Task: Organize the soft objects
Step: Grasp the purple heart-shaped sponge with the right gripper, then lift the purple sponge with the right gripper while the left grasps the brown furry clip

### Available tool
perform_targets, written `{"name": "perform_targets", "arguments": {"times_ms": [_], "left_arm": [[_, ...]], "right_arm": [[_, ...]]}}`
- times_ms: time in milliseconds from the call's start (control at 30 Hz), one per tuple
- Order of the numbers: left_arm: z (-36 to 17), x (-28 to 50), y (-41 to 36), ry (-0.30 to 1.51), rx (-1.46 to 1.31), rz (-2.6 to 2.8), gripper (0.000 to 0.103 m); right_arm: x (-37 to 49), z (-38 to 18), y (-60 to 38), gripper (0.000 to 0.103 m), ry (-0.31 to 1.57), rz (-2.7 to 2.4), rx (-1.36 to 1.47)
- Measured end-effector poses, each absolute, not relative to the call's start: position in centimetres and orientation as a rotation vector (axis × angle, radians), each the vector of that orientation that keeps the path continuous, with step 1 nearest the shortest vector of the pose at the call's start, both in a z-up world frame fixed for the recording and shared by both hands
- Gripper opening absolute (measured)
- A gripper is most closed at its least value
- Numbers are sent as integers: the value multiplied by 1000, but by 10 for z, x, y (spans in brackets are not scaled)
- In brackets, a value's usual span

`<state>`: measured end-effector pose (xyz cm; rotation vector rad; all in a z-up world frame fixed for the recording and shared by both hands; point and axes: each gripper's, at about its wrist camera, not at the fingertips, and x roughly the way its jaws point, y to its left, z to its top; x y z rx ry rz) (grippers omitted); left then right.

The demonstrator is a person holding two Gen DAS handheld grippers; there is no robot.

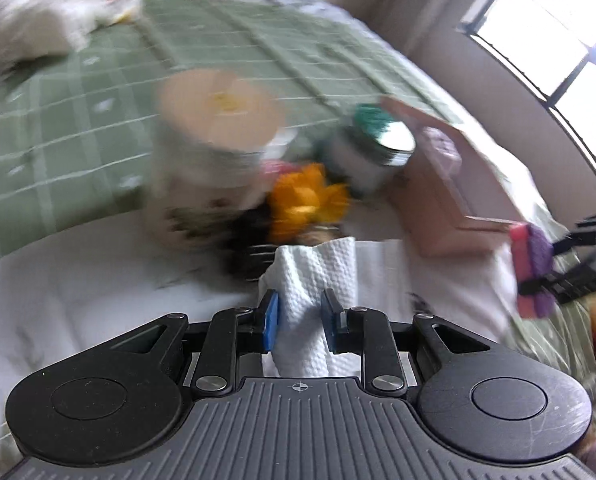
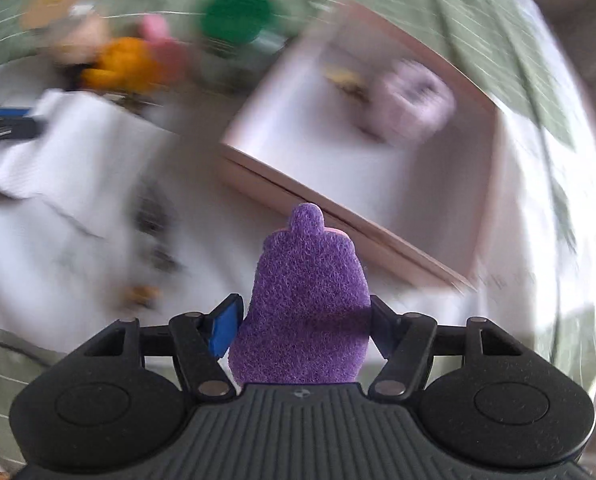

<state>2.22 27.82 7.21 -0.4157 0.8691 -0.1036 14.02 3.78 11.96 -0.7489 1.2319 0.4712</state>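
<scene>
Purple sponge point(image 2: 304, 304): clenched between the right gripper point(image 2: 304, 326) fingers, just short of the pink box point(image 2: 378, 184) near edge.
White paper towel point(image 1: 318, 288): pinched in the left gripper point(image 1: 301, 316) fingers.
Ahead: orange plush point(image 1: 302, 200), two blurred jars.
Room: white bedding point(image 1: 77, 280) left of the fingers.
</scene>
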Motion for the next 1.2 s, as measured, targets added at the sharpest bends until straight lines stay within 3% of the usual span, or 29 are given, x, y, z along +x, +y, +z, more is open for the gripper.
{"name": "perform_targets", "arguments": {"times_ms": [233, 467, 667, 900, 1167, 1200], "left_arm": [[65, 31, 200, 951, -351, -329, 26], [66, 5, 136, 974, -187, -446, 26], [110, 0, 159, 727, -179, -116, 26], [87, 18, 198, 779, -389, 114, 26], [70, 64, 201, 817, -261, 206, 27], [64, 71, 204, 844, -262, 201, 31]], "right_arm": [[141, 97, -42, 66, 1120, 352, -621], [117, 100, -38, 66, 1000, 404, -620], [115, 101, -34, 66, 1024, 475, -580], [112, 96, -31, 66, 1056, 481, -605], [112, 83, -29, 66, 1107, 484, -634], [111, 81, -28, 66, 1112, 488, -642]]}}
